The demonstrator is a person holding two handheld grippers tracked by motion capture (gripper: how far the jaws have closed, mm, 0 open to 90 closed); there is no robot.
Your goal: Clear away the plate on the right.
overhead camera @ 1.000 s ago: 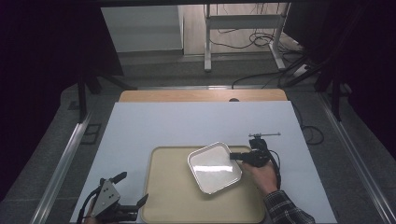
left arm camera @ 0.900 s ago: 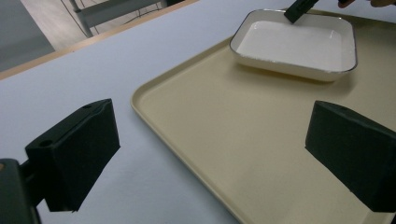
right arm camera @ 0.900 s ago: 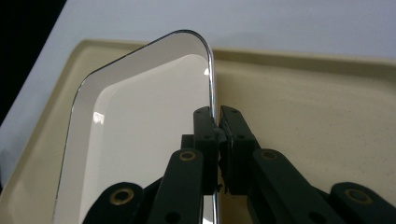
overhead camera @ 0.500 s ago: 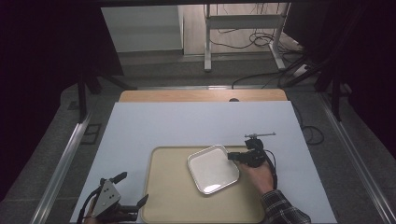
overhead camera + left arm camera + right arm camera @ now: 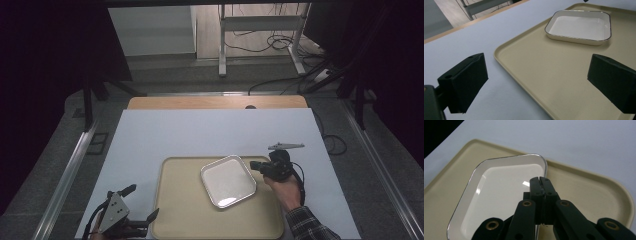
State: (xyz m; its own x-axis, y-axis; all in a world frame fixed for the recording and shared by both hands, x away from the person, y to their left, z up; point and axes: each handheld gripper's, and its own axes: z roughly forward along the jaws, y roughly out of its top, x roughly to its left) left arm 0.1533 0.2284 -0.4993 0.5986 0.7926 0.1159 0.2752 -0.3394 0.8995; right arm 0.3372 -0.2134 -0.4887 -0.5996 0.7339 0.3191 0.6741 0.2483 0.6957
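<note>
A white square dish point(image 5: 228, 181) with a dark rim lies on the beige tray point(image 5: 185, 220), in its upper right part. My right gripper point(image 5: 256, 165) is at the dish's right edge, its jaws shut on the rim, as the right gripper view shows with the dish point(image 5: 499, 192) under the closed jaws of the right gripper point(image 5: 540, 180). My left gripper point(image 5: 144, 201) rests at the table's front left, open and holding nothing, just off the tray's left edge. In the left gripper view the dish point(image 5: 580, 26) sits far ahead of the left gripper point(image 5: 541, 82).
The tray point(image 5: 554, 72) lies on a pale blue table cover point(image 5: 210, 130). A wooden table edge point(image 5: 215, 102) runs along the back, with metal frame legs and cables on the floor beyond.
The dish has come down from a slight tilt to lie flat on the tray, shifting a little left with the right gripper. The left gripper has not moved.
</note>
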